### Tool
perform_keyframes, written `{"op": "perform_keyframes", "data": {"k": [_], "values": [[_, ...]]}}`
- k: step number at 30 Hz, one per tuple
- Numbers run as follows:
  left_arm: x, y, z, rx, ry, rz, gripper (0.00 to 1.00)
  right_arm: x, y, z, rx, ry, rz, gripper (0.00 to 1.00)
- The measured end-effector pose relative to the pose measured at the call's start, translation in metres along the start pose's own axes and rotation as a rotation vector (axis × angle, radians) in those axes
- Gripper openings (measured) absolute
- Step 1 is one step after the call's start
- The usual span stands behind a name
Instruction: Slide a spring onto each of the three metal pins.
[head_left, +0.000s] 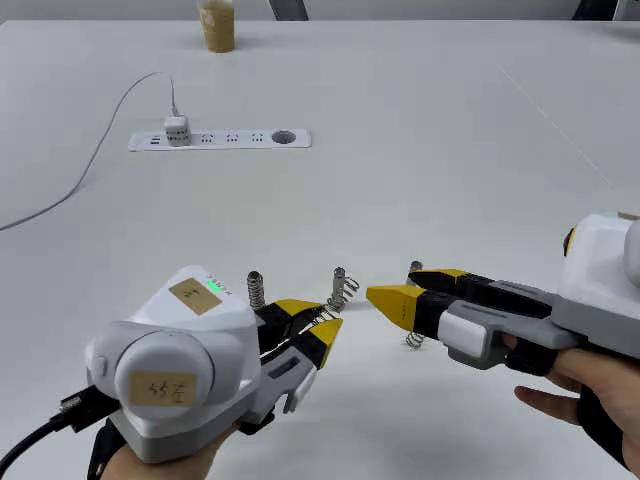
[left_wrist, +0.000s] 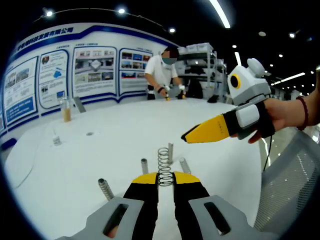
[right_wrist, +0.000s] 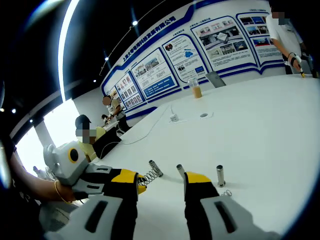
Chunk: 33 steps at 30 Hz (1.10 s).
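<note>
My left gripper (head_left: 325, 318) (left_wrist: 164, 177) is shut on a small metal spring (left_wrist: 163, 167) (head_left: 345, 290), held upright beside a bare pin (left_wrist: 144, 165). A pin that carries a spring (head_left: 256, 290) (right_wrist: 155, 169) stands to the left of the jaws. Further right stands another bare pin (head_left: 415, 268) (right_wrist: 220, 175), with a loose spring (head_left: 413, 341) (right_wrist: 226, 192) lying on the white table next to it. My right gripper (head_left: 410, 288) (right_wrist: 161, 176) is open, nothing between its jaws. It points left at the pins, facing the left gripper.
At the back of the table (head_left: 420, 150) lies a white power strip (head_left: 220, 138) with a plugged-in charger and a cable trailing left. A cup (head_left: 217, 25) stands at the far edge. Other people sit and stand at tables in the background.
</note>
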<state>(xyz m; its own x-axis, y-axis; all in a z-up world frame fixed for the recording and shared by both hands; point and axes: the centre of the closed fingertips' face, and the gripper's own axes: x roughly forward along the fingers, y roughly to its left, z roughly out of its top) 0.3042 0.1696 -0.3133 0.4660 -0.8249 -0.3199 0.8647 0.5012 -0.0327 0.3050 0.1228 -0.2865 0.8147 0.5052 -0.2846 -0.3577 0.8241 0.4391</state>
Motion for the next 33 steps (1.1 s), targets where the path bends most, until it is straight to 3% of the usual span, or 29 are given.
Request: {"op": "perform_keyframes", "data": {"k": [7,13,33], "values": [[-0.005,-0.004,0.015,-0.01,-0.078,-0.01,0.1,0.008,0.012,0.002,0.063,-0.011,0.037,0.34],[-0.008,-0.005,0.021,-0.01,-0.114,-0.013,0.1,0.011,0.017,0.007,0.159,-0.042,0.071,0.29],[-0.012,-0.01,0.032,-0.016,-0.174,-0.041,0.1,0.018,0.029,0.012,0.374,-0.075,0.139,0.13]]}}
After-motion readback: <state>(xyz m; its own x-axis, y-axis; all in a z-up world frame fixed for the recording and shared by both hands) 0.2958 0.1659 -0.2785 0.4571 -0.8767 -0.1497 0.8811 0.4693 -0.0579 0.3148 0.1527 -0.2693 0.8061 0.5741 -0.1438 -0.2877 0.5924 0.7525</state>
